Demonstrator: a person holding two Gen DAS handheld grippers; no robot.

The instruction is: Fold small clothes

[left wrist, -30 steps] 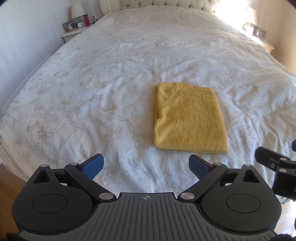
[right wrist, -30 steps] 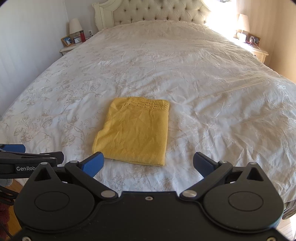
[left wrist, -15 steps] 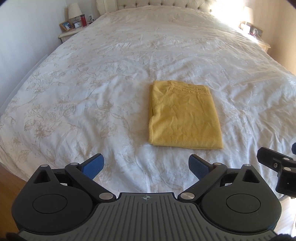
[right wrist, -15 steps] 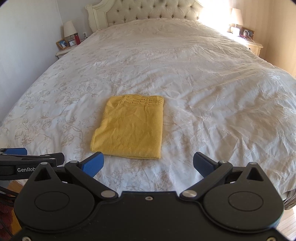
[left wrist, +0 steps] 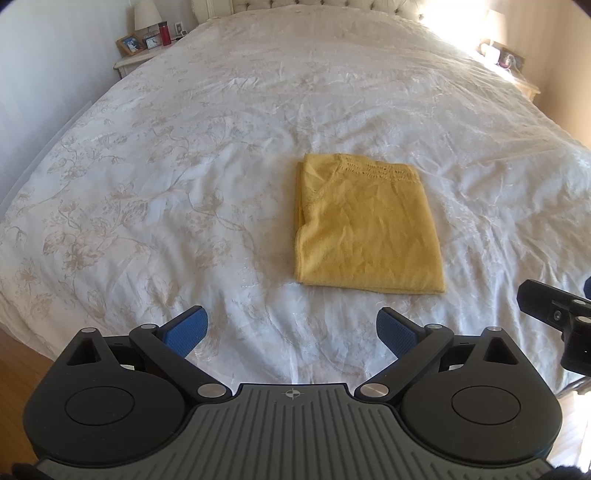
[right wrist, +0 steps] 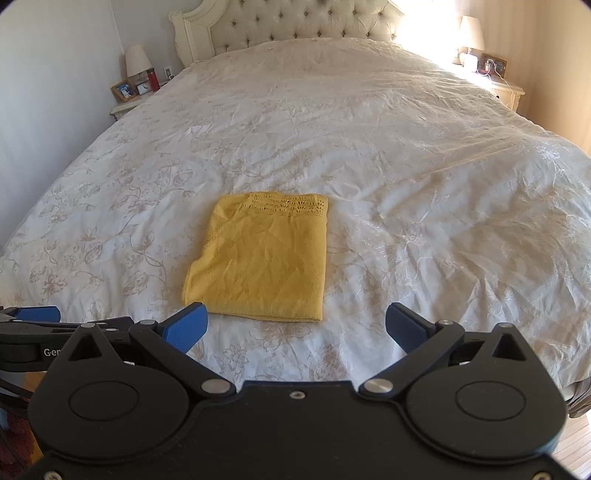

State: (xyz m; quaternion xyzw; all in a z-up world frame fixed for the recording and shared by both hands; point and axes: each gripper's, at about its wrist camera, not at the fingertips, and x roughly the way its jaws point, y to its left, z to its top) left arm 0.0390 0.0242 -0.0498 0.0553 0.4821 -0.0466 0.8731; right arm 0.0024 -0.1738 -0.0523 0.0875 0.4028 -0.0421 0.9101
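A yellow garment (left wrist: 364, 225) lies folded into a neat rectangle on the white floral bedspread (left wrist: 184, 184), its lace hem at the far edge. It also shows in the right wrist view (right wrist: 264, 256). My left gripper (left wrist: 291, 330) is open and empty, held above the bed's near edge, short of the garment. My right gripper (right wrist: 295, 325) is open and empty, just short of the garment's near edge. Part of the right gripper (left wrist: 554, 314) shows at the right of the left wrist view, and the left gripper (right wrist: 33, 325) at the left of the right wrist view.
A tufted headboard (right wrist: 295, 22) stands at the far end. A nightstand (right wrist: 129, 99) with a lamp, frame and red bottle is at the far left. Another nightstand (right wrist: 506, 88) with a lamp is at the far right. Wooden floor (left wrist: 18, 373) shows below the bed's near edge.
Both grippers have drawn back from the bed and risen, so the garment looks smaller and farther away. The garment has not moved. Both grippers stayed open.
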